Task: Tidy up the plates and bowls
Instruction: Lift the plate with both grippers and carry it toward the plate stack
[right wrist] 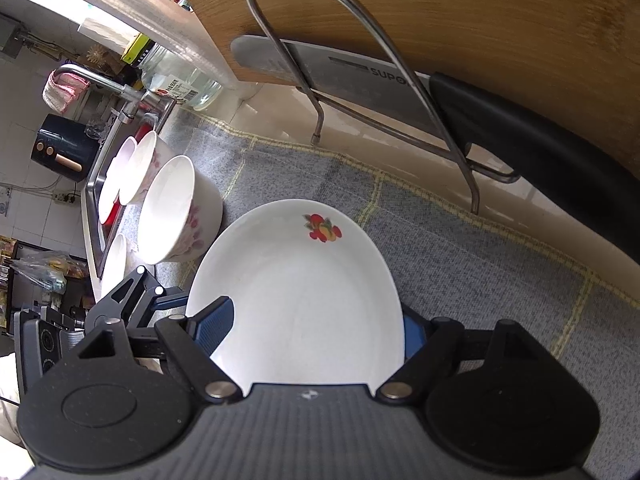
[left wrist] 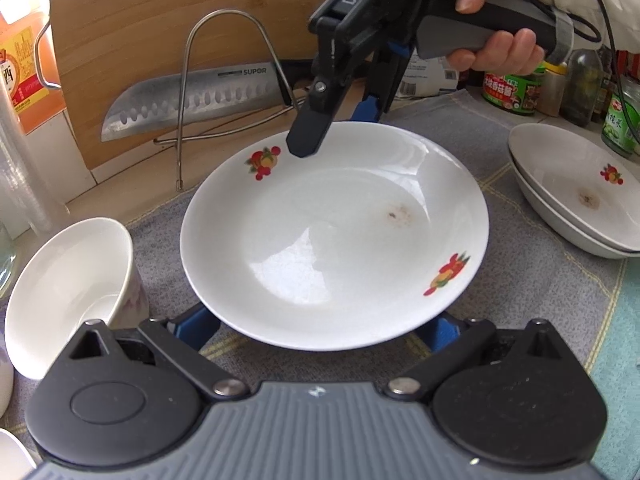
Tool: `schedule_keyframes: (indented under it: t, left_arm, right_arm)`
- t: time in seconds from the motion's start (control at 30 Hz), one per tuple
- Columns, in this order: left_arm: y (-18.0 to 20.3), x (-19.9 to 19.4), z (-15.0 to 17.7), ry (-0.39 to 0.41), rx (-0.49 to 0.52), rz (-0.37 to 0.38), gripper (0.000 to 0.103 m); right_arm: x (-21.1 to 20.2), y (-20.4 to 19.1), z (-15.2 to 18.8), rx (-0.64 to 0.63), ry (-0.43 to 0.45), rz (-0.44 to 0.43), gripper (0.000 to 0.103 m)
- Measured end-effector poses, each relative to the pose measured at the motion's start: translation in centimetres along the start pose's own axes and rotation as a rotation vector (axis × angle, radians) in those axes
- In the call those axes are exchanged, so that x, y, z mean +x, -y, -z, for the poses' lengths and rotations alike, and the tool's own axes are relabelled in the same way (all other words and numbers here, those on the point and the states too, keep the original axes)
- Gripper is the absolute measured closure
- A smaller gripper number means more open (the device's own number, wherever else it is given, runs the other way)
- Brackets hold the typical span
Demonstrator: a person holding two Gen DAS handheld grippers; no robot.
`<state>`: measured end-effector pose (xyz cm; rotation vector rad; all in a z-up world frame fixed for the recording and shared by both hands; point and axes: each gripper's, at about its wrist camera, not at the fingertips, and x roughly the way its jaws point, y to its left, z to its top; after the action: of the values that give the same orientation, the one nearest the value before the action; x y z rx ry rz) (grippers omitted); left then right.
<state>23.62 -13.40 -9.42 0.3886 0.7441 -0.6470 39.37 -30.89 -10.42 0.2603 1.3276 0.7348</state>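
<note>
A white plate with fruit prints (left wrist: 332, 236) lies on the grey mat, also in the right wrist view (right wrist: 300, 296). My left gripper (left wrist: 320, 330) is open, its blue pads (left wrist: 196, 330) under the plate's near rim. My right gripper (left wrist: 336, 128) comes from the far side; its fingers straddle the far rim, one finger above (left wrist: 310, 128), one blue pad below (left wrist: 366, 108). In its own view (right wrist: 308, 328) the plate's rim sits between the pads (right wrist: 214, 326). Two stacked plates (left wrist: 576, 192) sit at right. White bowls (left wrist: 68, 288) lie at left (right wrist: 176, 208).
A wire rack (left wrist: 224, 92) holds a knife (left wrist: 192, 100) against a wooden cutting board (left wrist: 180, 20) at the back. Jars and bottles (left wrist: 508, 92) stand at the back right. A sink with a tap (right wrist: 116, 128) lies beyond the bowls.
</note>
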Motion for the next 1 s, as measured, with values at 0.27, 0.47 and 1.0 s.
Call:
schedule_keyframes:
  t: [0.27, 0.47, 1.0]
  left_arm:
    - [0.2, -0.7, 0.0, 0.000, 0.008, 0.009, 0.002]
    - [0.9, -1.6, 0.0, 0.002, 0.023, 0.014, 0.002]
    - [3.9, -3.6, -0.2, 0.029, 0.100, 0.034, 0.002]
  right_arm:
    - [-0.9, -0.9, 1.0, -0.007, 0.019, 0.001, 0.015]
    - [-2.0, -1.7, 2.3, -0.006, 0.042, 0.004, 0.015]
    - [-5.0, -2.8, 7.0, 0.029, 0.117, 0.035, 0.015]
